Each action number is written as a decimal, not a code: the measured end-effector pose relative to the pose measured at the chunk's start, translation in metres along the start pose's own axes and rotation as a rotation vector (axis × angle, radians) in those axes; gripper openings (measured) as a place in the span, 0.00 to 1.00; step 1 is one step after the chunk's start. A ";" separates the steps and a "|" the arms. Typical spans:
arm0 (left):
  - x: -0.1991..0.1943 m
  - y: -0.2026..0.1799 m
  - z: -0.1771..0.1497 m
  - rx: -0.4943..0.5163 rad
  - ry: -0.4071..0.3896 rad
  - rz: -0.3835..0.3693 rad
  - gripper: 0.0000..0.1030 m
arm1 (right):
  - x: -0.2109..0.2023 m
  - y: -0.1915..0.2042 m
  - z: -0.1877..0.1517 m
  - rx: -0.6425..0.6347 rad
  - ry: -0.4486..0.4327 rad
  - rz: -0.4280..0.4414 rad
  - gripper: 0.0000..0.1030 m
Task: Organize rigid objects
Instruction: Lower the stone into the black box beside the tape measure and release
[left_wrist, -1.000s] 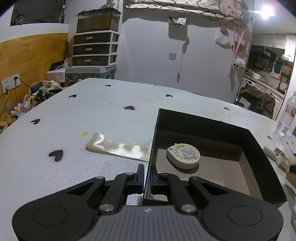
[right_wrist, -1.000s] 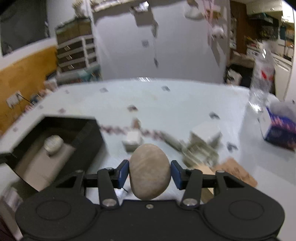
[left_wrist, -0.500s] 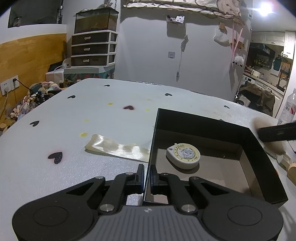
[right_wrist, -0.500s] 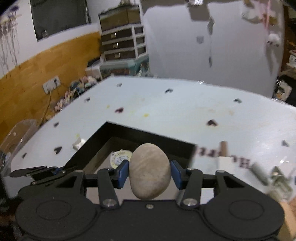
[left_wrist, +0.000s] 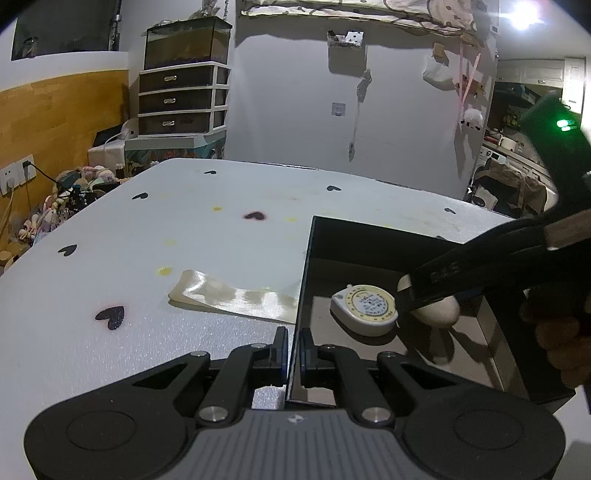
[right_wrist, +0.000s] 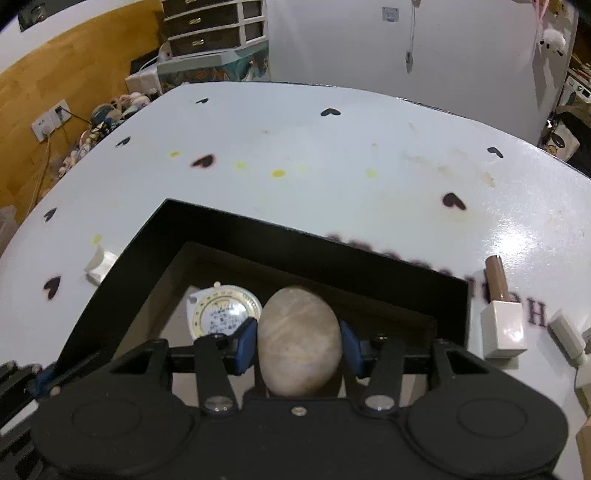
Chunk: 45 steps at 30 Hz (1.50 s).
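Over the black box (right_wrist: 122, 280), the right gripper (right_wrist: 298, 343) has its blue-padded fingers (right_wrist: 246, 345) clamped on a smooth stone (right_wrist: 298, 341), egg-shaped, pale tan with faint lighter streaks running across it. From the left wrist view the same stone (left_wrist: 439, 312) sits low inside the box (left_wrist: 369, 240), just beside the round tape measure (left_wrist: 365, 308), which is white with a yellow ring around a printed label and lies on the brown cardboard floor; can't tell if the stone actually touches the floor or the tape measure (right_wrist: 221, 310). Left gripper (left_wrist: 292, 350) is pinched shut on the near-left wall of the box, one finger outside, one inside. On the white table (left_wrist: 184, 229) with its black heart marks there's a shiny strip of cream tape (left_wrist: 232, 293) right up against the box's left side. On the right of the box sits a brown tube with a white square cap (right_wrist: 502, 306).
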<state>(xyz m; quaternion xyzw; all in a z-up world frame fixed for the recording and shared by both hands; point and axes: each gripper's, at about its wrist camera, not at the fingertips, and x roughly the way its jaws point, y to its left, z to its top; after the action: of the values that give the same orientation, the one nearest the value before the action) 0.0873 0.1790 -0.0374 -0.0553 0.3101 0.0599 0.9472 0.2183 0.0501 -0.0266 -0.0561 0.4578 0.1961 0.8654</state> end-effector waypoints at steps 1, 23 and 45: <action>0.000 0.000 0.000 0.002 -0.001 0.000 0.05 | 0.001 0.002 0.001 -0.007 -0.001 -0.008 0.49; 0.000 0.005 0.001 -0.004 -0.003 -0.030 0.05 | 0.009 0.004 -0.001 0.000 0.026 -0.014 0.49; 0.001 -0.003 0.006 0.037 0.026 0.006 0.04 | -0.078 -0.027 -0.019 -0.069 -0.161 0.037 0.78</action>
<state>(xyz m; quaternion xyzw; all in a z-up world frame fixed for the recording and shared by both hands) 0.0921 0.1773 -0.0335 -0.0374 0.3237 0.0564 0.9437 0.1749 -0.0024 0.0232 -0.0615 0.3808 0.2313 0.8931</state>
